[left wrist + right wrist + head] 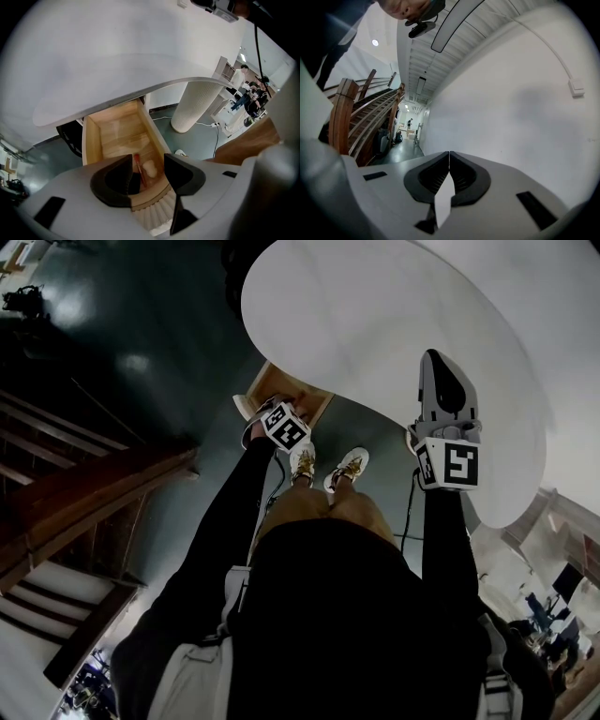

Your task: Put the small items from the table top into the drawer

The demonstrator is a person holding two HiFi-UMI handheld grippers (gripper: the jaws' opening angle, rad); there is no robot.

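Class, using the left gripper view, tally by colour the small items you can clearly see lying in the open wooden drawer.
Red thin stick-shaped item: 1
White rounded lump: 1
Total: 2

No legible txt, labels, brands or nos. in any view. Only b/w square code patterns show, on the left marker cube (286, 427) of the left gripper (147, 169) & the right marker cube (451, 466) of the right gripper (449, 163). They're blocky pixels, not letters.
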